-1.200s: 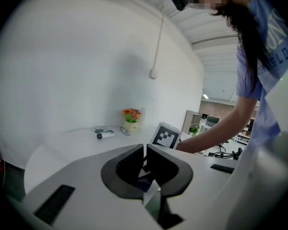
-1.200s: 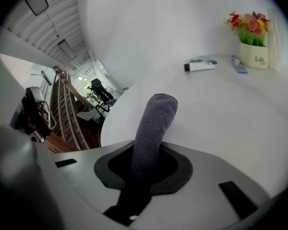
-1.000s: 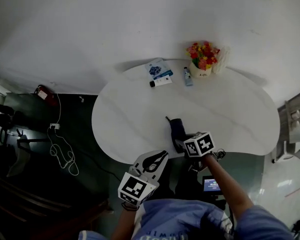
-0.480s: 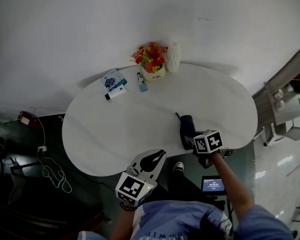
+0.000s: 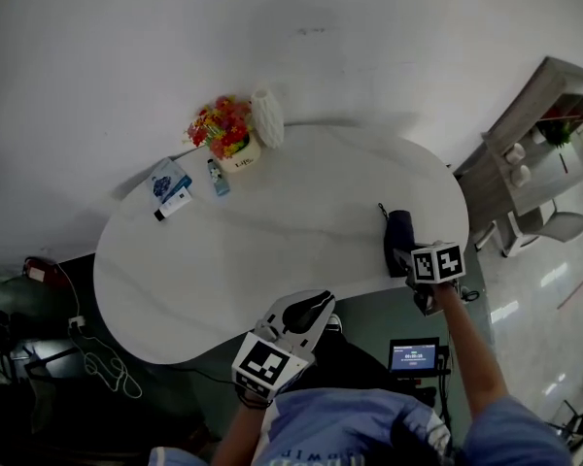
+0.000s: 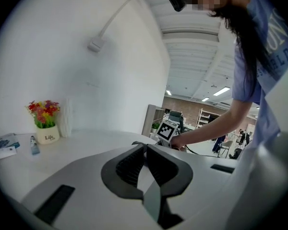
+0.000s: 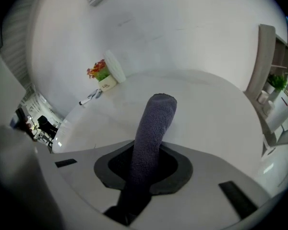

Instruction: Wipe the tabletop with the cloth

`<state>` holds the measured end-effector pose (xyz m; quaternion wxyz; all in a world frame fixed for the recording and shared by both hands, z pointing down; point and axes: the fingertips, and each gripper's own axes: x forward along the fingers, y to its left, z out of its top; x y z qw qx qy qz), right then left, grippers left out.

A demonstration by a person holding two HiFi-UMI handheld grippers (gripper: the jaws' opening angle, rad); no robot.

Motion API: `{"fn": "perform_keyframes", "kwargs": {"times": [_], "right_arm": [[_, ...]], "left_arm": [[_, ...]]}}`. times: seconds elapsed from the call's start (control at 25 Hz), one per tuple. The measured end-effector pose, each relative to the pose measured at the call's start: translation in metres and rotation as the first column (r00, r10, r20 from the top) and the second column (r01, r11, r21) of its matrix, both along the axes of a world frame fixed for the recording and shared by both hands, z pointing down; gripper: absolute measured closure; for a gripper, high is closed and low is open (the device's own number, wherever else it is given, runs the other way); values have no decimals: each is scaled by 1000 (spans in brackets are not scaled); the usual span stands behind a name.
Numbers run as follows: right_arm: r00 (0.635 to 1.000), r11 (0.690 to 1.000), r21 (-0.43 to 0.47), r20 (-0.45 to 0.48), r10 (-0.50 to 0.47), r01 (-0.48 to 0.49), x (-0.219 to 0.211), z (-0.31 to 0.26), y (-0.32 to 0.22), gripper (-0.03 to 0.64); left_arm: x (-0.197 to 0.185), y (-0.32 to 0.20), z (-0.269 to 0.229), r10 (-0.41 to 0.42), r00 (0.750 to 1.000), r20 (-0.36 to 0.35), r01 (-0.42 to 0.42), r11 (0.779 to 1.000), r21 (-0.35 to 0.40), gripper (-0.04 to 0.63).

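The cloth (image 7: 152, 128) is a dark grey-blue terry strip with a nubby weave, folded long and narrow. It lies on the tabletop (image 5: 272, 246) at the 3 o'clock edge, its rounded far end flat on the surface. The right gripper (image 5: 406, 258) has its fingers pinched on the near end, and the fabric bunches up between the dark pads.

The left gripper (image 6: 145, 163) hangs off the table at 6 o'clock. Its ribbed black pads are pressed together with nothing between them.

The tabletop is white, smooth and bean-shaped, with faint grey veins like marble. At 11 o'clock stand a small white pot of red and yellow flowers (image 5: 223, 132) and, just beside it, a ribbed white vase (image 5: 267, 116). A small bottle (image 5: 218, 178) and a blue packet (image 5: 165, 181) lie near them, toward 10 o'clock.

A plain white wall (image 5: 291, 37) runs behind the table. The floor is dark at 8 o'clock, where a white cable (image 5: 102, 369) lies coiled. A pale shelf unit (image 5: 525, 134) stands at 2 o'clock.
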<state>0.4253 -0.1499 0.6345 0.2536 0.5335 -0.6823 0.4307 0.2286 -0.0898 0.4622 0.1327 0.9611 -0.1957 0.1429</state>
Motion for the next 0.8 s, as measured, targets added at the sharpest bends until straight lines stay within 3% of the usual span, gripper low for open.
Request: {"fn": "perform_keyframes", "kwargs": {"times": [0.44, 0.8], "right_arm": [[956, 957, -7, -51, 288, -289, 148, 7, 42, 543], [933, 935, -5, -71, 353, -354, 190, 7, 62, 543]], "left_arm": [[46, -3, -7, 91, 996, 17, -92, 996, 17, 580], [53, 5, -2, 89, 995, 37, -89, 996, 9, 580]]}}
